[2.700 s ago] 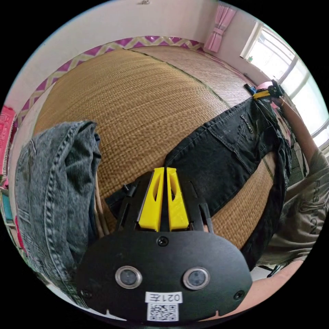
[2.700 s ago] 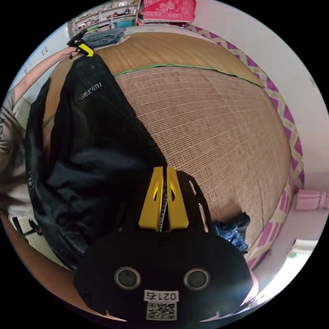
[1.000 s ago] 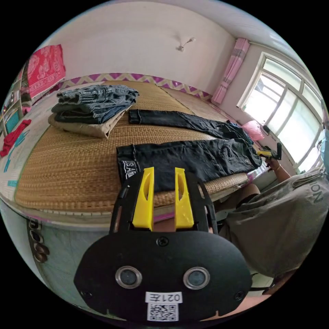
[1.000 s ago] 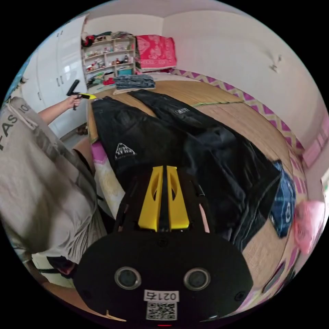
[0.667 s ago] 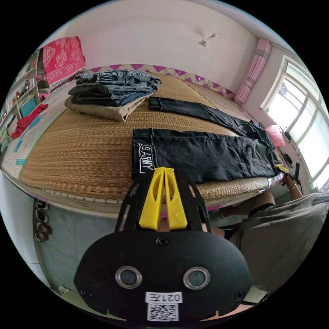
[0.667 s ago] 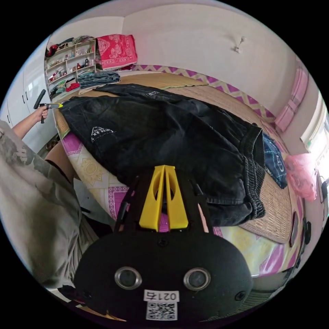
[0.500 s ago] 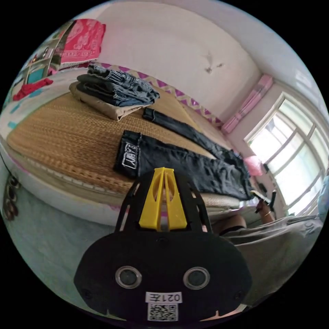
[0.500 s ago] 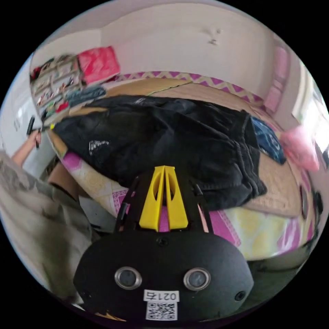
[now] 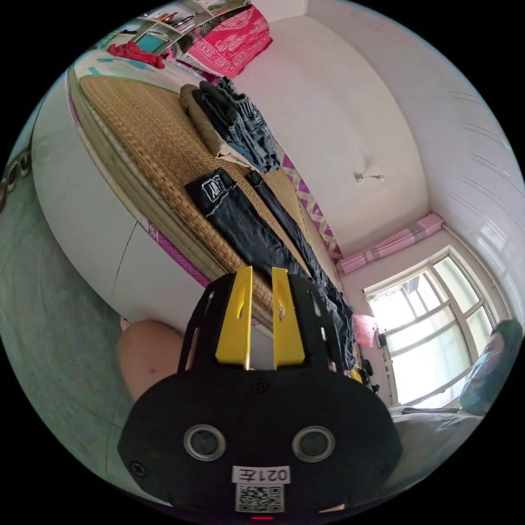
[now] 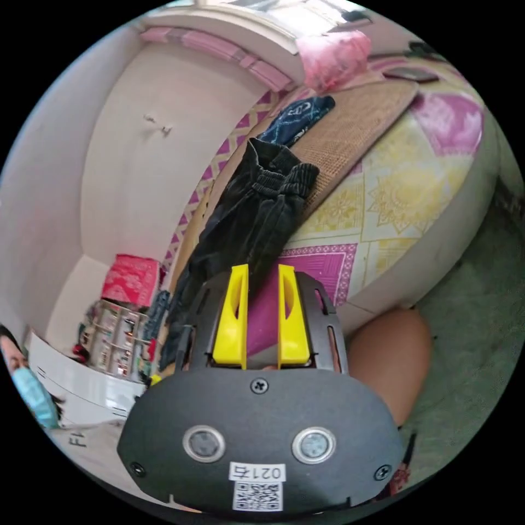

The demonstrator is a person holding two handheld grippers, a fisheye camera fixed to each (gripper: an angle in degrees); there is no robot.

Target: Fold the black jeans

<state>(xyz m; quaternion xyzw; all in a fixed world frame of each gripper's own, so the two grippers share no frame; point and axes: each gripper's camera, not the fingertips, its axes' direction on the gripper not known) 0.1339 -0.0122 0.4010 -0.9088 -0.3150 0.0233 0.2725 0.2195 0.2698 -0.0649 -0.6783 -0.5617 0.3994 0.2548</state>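
I see the black jeans (image 9: 246, 224) laid out flat along the near edge of the woven mat (image 9: 136, 136) on the bed (image 10: 415, 219), legs spread apart, waistband (image 10: 273, 169) at the window end. A stack of folded clothes (image 9: 229, 128) sits at the mat's far corner, past the leg hems. Left gripper (image 9: 261, 314) and right gripper (image 10: 261, 317) both have jaws parted, holding nothing, off the bed's side near my knee (image 10: 388, 355).
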